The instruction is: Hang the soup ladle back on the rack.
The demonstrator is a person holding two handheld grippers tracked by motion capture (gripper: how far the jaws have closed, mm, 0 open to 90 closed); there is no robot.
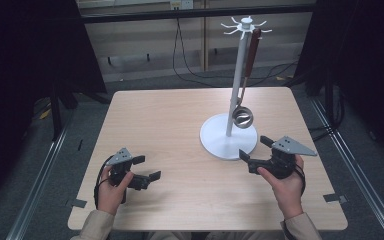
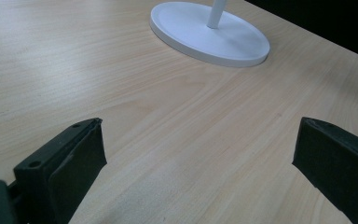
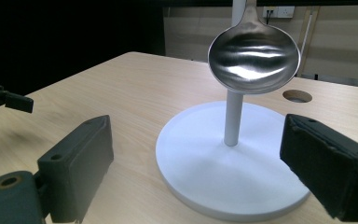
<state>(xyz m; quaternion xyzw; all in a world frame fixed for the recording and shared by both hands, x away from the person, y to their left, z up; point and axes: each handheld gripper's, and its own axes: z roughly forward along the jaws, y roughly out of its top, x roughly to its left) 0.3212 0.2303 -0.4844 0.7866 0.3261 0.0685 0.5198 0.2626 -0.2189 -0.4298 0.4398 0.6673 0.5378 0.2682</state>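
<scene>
A white utensil stand (image 1: 238, 70) with a round base (image 1: 215, 142) rises from the right half of the wooden table (image 1: 180, 115). A steel ladle (image 1: 243, 116) with a brown handle hangs from its top hooks, bowl low beside the pole. My right gripper (image 1: 255, 148) sits open just right of the base, pointing at it; in the right gripper view the ladle bowl (image 3: 254, 58) hangs ahead above the base (image 3: 214, 177). My left gripper (image 1: 147, 168) is open near the front left, with nothing between its fingers; the base (image 2: 209, 32) lies far ahead.
A small round hole (image 3: 297, 96) is set in the tabletop behind the stand. Cables (image 1: 190, 65) trail on the floor beyond the table's far edge. Dark curtains flank both sides. Bare wood lies between the two grippers.
</scene>
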